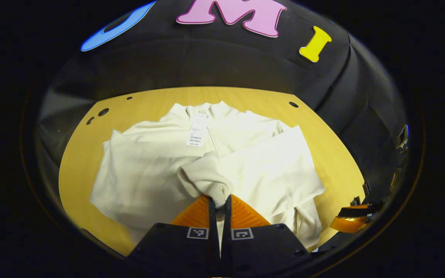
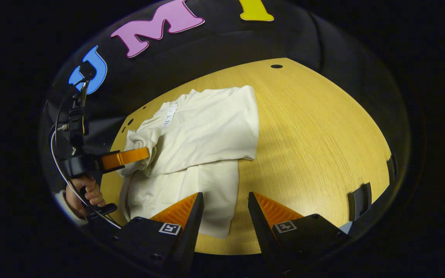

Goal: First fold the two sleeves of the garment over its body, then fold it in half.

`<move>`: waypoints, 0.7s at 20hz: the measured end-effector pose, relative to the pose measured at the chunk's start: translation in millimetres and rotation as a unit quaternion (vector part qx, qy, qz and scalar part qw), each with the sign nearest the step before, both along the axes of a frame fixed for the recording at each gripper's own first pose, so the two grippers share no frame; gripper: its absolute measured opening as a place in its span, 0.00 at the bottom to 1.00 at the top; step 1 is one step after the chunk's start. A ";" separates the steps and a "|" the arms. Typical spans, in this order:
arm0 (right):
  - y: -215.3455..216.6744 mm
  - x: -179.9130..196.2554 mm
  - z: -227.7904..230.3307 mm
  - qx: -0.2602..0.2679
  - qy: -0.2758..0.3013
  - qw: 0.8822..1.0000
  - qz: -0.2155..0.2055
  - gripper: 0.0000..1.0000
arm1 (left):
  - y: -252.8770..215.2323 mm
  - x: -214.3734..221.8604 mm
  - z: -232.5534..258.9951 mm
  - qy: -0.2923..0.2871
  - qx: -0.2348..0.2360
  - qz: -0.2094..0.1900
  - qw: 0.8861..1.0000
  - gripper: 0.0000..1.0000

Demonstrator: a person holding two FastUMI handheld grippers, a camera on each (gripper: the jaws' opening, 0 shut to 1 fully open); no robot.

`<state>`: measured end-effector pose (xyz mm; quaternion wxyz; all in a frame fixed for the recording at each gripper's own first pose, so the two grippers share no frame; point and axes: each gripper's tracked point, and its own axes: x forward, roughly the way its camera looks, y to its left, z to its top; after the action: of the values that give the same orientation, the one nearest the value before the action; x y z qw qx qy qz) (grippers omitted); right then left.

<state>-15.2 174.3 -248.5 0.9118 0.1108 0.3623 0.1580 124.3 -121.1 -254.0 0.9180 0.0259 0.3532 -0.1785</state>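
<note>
- The cream sweatshirt [image 1: 145, 170] lies spread on the wooden surface [image 1: 79, 154], collar toward the booth's wall, a paper tag [image 1: 197, 135] at its neck.
- One sleeve [image 1: 272, 170] already lies folded across the body; in the left gripper view it is the flat panel to the right of the tag.
- The other sleeve's cuff [image 1: 207, 179] is bunched and lifted over the middle of the body.
- The left gripper [image 1: 218, 204] has its fingers together, clamped on that cuff, with the cloth pinched between them.
- In the right gripper view the same gripper [image 2: 147, 153] reaches in from the left edge, gripping the cuff [image 2: 141, 143], and a hand [image 2: 85, 193] holds its handle below.
- The right gripper [image 2: 224, 202] has its fingers apart, hovering above the sweatshirt's hem [image 2: 214, 216] and the bare surface [image 2: 323, 135]; nothing lies between them.
- In the left gripper view that gripper [image 1: 352, 220] sits low at the right edge, beside the surface.
</note>
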 end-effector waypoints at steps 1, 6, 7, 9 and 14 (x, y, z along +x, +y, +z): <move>0.3 -0.5 -0.1 0.000 0.000 1.000 0.000 0.72 | -0.5 1.2 -5.2 0.004 0.005 0.001 1.000 0.07; 3.1 -3.5 -2.1 0.002 0.003 1.000 0.002 0.72 | -2.9 3.0 -23.6 0.021 0.022 0.012 0.999 0.07; 3.4 -3.8 -2.5 0.002 0.003 1.000 0.003 0.72 | -3.8 3.7 -24.5 0.016 0.023 0.010 1.000 0.08; 5.7 -4.7 -2.6 0.001 0.004 1.000 0.005 0.72 | -4.8 2.2 -26.9 0.011 0.027 0.000 1.000 0.12; 10.4 -10.6 -4.8 0.004 0.010 1.000 0.012 0.72 | -13.8 -10.1 -23.6 0.013 0.007 -0.030 0.999 0.33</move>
<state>-25.7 184.7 -253.2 0.9059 0.1115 0.3720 0.1691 114.2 -134.9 -277.6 0.9076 0.0403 0.3650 -0.2034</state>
